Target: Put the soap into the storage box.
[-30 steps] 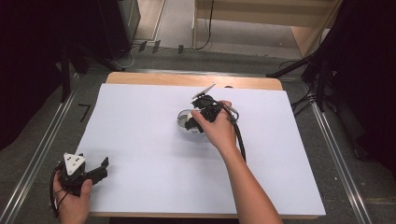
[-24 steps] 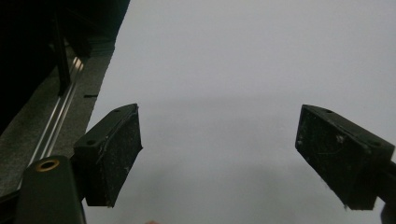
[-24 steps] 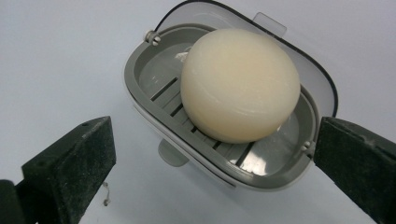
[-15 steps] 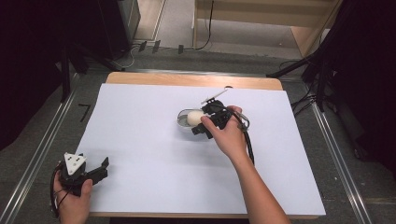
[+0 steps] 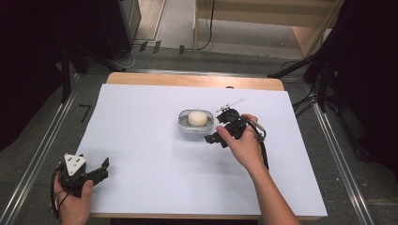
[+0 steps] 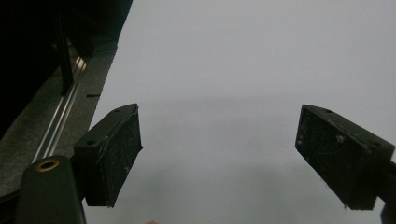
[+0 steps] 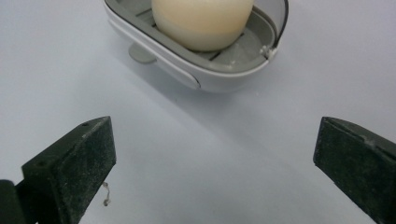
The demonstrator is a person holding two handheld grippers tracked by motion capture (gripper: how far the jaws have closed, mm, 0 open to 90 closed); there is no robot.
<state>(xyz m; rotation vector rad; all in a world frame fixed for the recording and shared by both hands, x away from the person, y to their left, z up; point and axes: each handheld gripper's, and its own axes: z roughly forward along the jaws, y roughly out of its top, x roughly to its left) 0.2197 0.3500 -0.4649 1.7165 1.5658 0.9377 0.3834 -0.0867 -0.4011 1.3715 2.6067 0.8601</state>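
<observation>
A white sheet (image 5: 155, 154) covers the wooden bench (image 5: 187, 79). Near its middle sits a small grey dish (image 5: 184, 126) with a pale, round soap (image 5: 197, 118) in it. The right gripper (image 5: 219, 126) is just beside the dish, jaws wide open with nothing in them. The left gripper (image 5: 104, 168) rests at the near left corner, well apart, with its jaws open too.

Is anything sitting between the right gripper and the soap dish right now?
Nothing visible. The right gripper has open, empty jaws, and bare white sheet runs from them to the soap dish with the soap in it.
</observation>
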